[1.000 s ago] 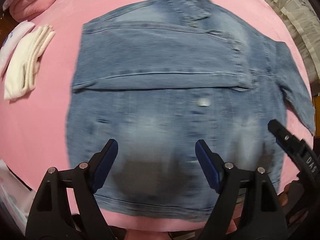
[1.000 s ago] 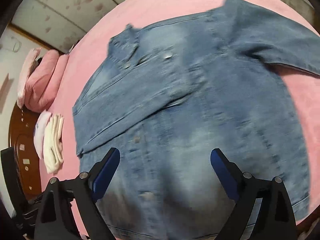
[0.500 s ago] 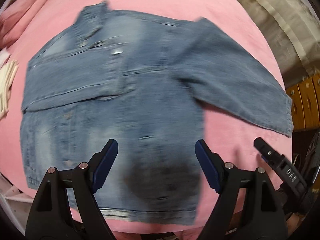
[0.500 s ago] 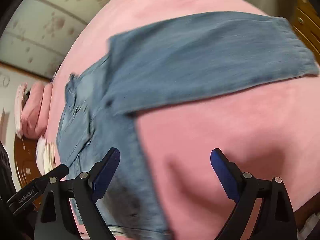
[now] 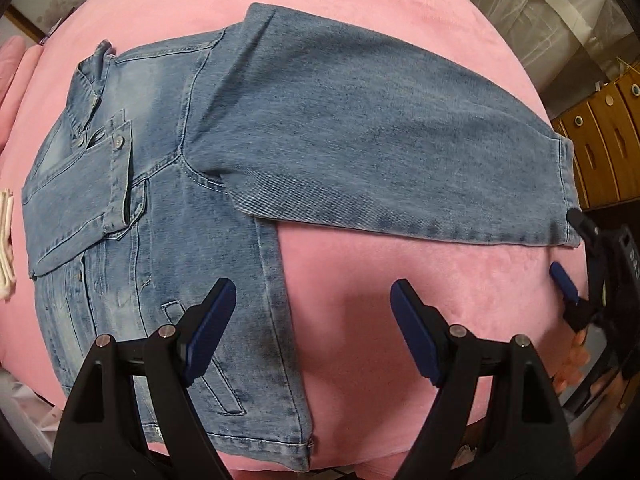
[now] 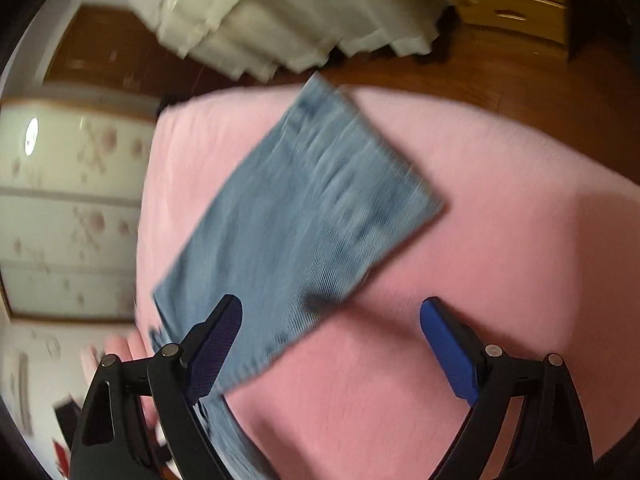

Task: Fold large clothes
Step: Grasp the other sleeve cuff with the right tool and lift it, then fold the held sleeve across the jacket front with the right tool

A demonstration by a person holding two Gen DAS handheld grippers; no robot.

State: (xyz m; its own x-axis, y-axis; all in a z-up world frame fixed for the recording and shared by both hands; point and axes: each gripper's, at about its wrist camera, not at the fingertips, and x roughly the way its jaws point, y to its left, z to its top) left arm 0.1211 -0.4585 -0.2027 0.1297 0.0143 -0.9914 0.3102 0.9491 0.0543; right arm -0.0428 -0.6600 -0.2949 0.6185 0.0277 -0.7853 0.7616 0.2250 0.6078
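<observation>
A denim jacket (image 5: 168, 208) is laid flat on a pink bed cover (image 5: 400, 280), occupying the left and centre of the left wrist view. One sleeve (image 5: 380, 140) is extended across the upper right of that frame, its cuff (image 5: 564, 196) ending near the right edge. The other sleeve is seen folded over the chest at the left of the frame, just below the collar (image 5: 90, 92).

The left claw (image 5: 312, 334) is held above the lower part of the frame with its jaws apart. One blue pad (image 5: 208, 332) is seen over the jacket's side hem, the other over bare pink cover; nothing is gripped.

The right claw (image 6: 328, 352) is recorded with jaws wide apart and closing slightly. In the blurred right wrist view the extended sleeve runs diagonally through the centre, its lower part passing behind the left-hand pad; no contact with the pads can be confirmed. The same claw is seen at the right edge of the left wrist view, just beside the cuff, with fingers of a hand (image 5: 576, 364) on its handle.

Noted elsewhere: folded cream cloth (image 5: 6, 248) at the left edge, a pale curtain (image 6: 280, 12) and wooden drawers (image 5: 600, 132) at the upper right.
</observation>
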